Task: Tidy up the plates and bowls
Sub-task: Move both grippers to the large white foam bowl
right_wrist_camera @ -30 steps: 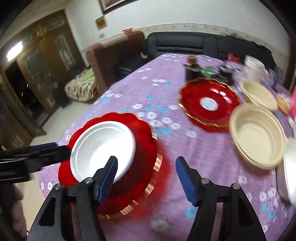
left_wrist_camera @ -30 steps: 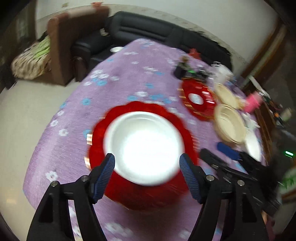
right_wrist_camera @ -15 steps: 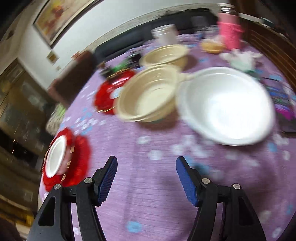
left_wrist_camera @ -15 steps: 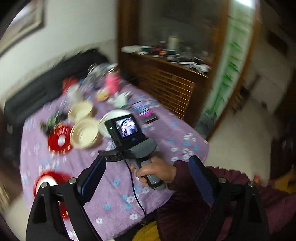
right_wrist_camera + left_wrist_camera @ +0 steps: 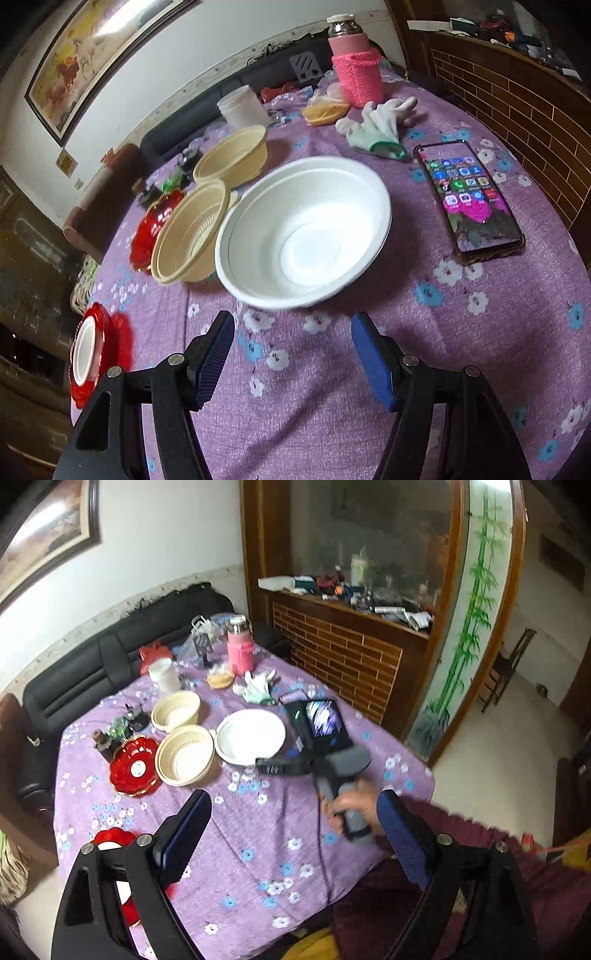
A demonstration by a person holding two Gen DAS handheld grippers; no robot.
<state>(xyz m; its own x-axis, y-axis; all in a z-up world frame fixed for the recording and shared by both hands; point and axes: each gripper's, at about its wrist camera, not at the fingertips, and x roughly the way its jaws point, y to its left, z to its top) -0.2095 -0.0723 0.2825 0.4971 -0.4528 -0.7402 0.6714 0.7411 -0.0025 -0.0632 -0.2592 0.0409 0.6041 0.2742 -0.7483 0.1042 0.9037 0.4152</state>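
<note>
To take the white bowl point(image 5: 303, 232) cleanly I should bring my right claw point(image 5: 291, 360) low and slip 1 pad over the near rim, 1 under it (foam dents easily, so squeeze gently). That claw stands apart with nothing in it, and the bowl sits on the surface point(image 5: 332, 406) just ahead, beside 2 cream bowls point(image 5: 192, 236). My left claw point(image 5: 293, 836), apart too and holding nothing, hangs high above the near edge.
</note>
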